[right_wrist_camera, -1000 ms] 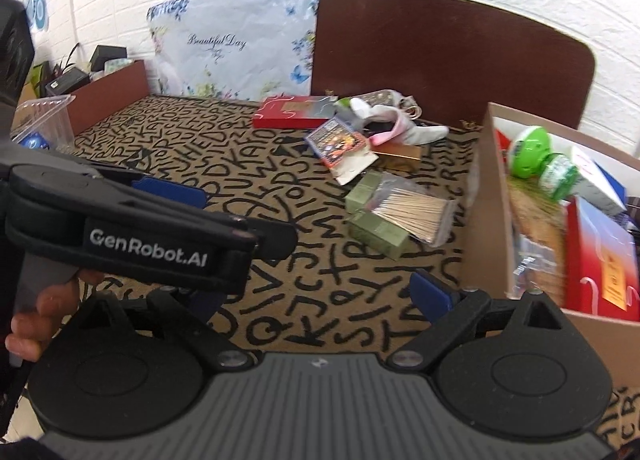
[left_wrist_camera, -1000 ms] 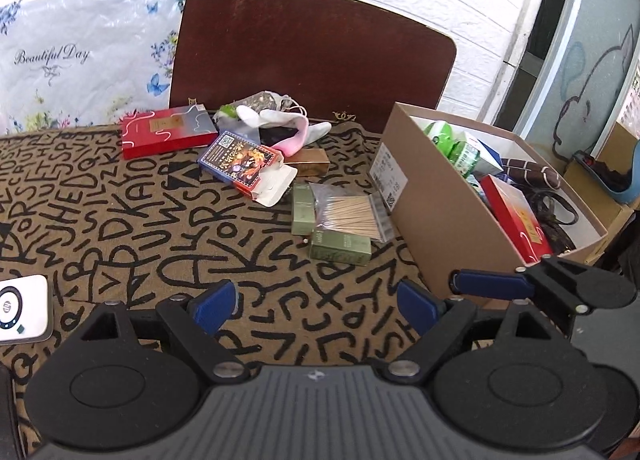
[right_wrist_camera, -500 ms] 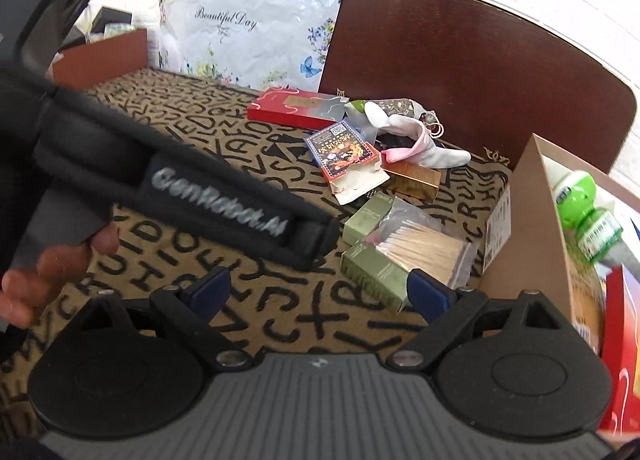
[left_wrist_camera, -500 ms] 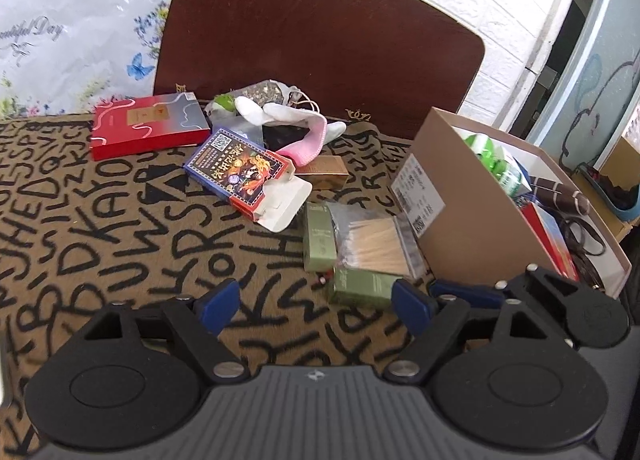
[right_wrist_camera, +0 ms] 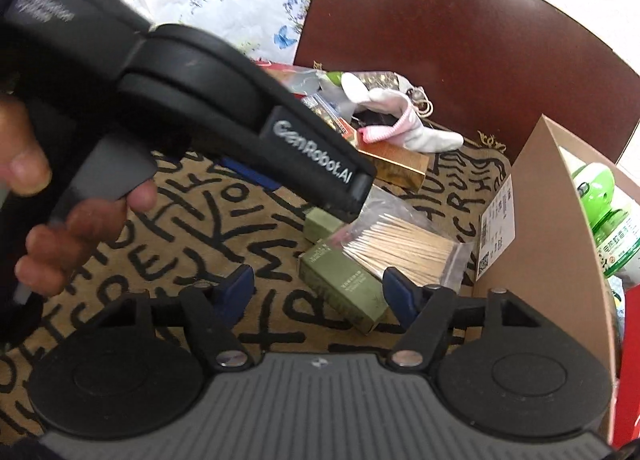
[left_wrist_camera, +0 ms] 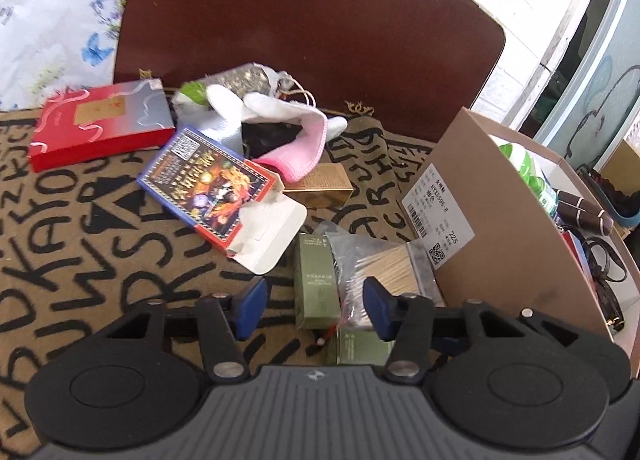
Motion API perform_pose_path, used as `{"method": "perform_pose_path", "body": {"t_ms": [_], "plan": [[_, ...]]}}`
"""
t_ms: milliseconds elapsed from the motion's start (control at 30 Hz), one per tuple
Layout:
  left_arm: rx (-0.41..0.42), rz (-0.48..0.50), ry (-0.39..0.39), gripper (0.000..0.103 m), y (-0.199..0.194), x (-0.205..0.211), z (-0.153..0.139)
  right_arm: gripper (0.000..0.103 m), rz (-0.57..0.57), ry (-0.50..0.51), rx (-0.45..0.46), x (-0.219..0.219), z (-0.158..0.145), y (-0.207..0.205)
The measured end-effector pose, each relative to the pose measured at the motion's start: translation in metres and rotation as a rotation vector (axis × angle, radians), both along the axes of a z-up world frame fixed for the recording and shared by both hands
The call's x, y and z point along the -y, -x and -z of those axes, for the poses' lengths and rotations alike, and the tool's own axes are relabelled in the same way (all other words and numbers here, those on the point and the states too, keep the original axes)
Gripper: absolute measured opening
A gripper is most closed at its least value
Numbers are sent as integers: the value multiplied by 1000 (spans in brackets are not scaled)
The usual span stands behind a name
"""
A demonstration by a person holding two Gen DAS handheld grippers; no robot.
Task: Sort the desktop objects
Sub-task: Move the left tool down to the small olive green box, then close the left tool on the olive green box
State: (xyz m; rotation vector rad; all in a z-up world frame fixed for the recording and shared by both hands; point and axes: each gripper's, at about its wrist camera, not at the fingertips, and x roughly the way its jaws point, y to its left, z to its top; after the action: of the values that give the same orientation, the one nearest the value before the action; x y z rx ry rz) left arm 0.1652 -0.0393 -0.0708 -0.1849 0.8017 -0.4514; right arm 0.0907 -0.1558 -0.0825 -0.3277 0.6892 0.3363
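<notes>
From my left wrist view, the left gripper has been closing, blue pads apart either side of a small olive-green cardboard box at lower centre, not pressing it.

From my right wrist view, the right gripper, also closing, straddles a second olive-green box untouched, beside the clear bag of wooden toothpicks.

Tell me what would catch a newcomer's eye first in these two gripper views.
Probably the brown mat covered in bold black letters, with clutter in its middle: a colourful card box with its flap open, a red box behind it, and a pink and white sock. Nearer, a bag of toothpicks lies across two green boxes beside an open cardboard box. In the right view, the left gripper fills the upper left.
</notes>
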Motion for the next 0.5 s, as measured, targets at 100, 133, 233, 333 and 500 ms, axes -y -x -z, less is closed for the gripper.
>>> {"method": "perform_pose_path", "body": {"t_ms": [100, 133, 233, 333, 500], "plan": [[-16, 8, 5, 50, -7, 3, 4, 66, 12, 4, 1, 1, 4, -4], [-16, 8, 3, 50, -9, 4, 5, 66, 16, 7, 3, 2, 4, -6], [-25, 5, 4, 49, -14, 6, 9, 64, 37, 6, 8, 6, 6, -10], [-43, 1, 5, 47, -19, 6, 14, 60, 61, -4, -16, 11, 9, -16], [-51, 10, 13, 32, -19, 6, 18, 42, 76, -40, -54, 16, 12, -14]]}}
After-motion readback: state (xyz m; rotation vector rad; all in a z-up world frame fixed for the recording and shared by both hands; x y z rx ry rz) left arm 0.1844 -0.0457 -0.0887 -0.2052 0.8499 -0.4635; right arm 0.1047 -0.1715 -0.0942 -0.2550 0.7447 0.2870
